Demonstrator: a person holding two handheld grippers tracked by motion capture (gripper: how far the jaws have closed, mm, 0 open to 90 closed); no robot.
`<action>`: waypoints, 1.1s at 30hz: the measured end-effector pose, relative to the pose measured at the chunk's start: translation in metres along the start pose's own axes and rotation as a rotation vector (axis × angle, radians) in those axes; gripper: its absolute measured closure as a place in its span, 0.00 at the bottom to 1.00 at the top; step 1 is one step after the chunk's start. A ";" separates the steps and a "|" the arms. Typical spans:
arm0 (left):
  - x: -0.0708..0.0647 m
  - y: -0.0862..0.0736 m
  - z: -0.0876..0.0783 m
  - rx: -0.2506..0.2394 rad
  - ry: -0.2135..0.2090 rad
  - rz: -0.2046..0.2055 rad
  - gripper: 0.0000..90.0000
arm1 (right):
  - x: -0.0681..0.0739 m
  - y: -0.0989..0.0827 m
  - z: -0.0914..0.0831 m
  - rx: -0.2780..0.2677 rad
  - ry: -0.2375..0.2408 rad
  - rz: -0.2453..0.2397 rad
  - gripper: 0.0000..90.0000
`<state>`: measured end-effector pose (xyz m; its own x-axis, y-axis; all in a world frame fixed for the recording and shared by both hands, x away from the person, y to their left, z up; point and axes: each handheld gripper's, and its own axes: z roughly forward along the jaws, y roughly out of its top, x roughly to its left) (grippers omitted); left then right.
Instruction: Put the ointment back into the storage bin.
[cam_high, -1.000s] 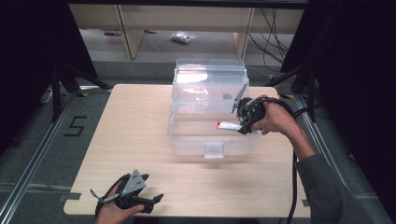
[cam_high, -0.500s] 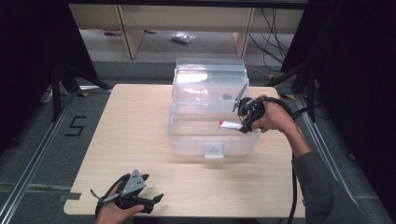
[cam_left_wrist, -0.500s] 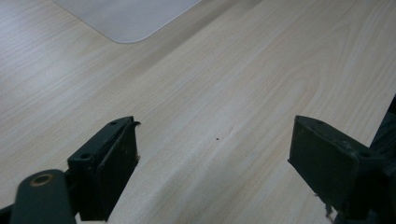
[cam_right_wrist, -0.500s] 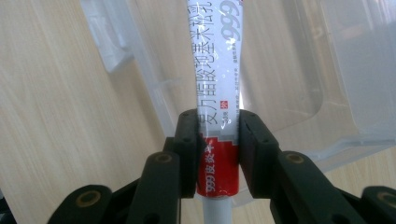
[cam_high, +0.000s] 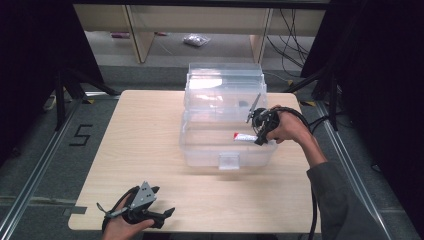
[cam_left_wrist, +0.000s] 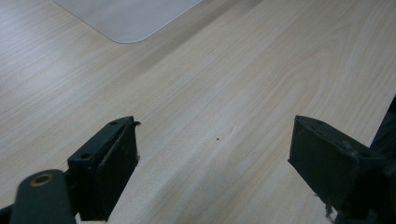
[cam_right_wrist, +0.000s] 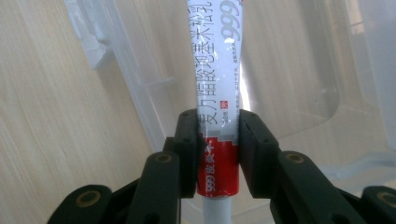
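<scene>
Two grippers are seen over a pale wooden counter (cam_high: 145, 150). At the near left edge, the left gripper (cam_high: 159, 216) is held low by a hand, its jaws spread wide with nothing between them; in the left gripper view bare wood is seen between the jaws, and a corner of a pale sheet (cam_left_wrist: 126, 18) lies farther off. At the middle of the counter stands a clear plastic box (cam_high: 225, 145) with its lid (cam_high: 224, 82) raised at the back; the box is see-through and no loose contents can be made out inside it. At its right, the right gripper (cam_high: 255, 136) is clamped on a white and red tube (cam_high: 243, 137), which is held level over the open box, inside its right rim. In the right gripper view the tube (cam_right_wrist: 218, 93) is gripped across its red band, and the box wall lies beyond. Compared with a second earlier, the tube and right gripper are seen slightly lower over the box; the left gripper is unchanged.
</scene>
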<state>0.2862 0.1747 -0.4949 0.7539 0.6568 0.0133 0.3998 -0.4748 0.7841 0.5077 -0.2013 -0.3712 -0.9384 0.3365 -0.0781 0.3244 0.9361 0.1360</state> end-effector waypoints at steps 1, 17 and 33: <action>0.000 0.000 0.000 -0.001 0.000 0.000 0.17 | -0.002 0.000 0.003 -0.008 0.004 -0.017 0.79; 0.000 0.000 0.000 -0.004 0.005 0.002 0.17 | -0.008 0.002 0.023 -0.001 0.036 -0.044 0.79; -0.001 0.000 0.000 -0.004 -0.004 0.000 0.17 | -0.006 -0.001 0.035 0.029 0.064 0.001 0.78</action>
<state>0.2858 0.1741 -0.4950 0.7559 0.6546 0.0108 0.3976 -0.4721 0.7868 0.5175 -0.2010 -0.4054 -0.9436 0.3307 -0.0142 0.3274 0.9388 0.1074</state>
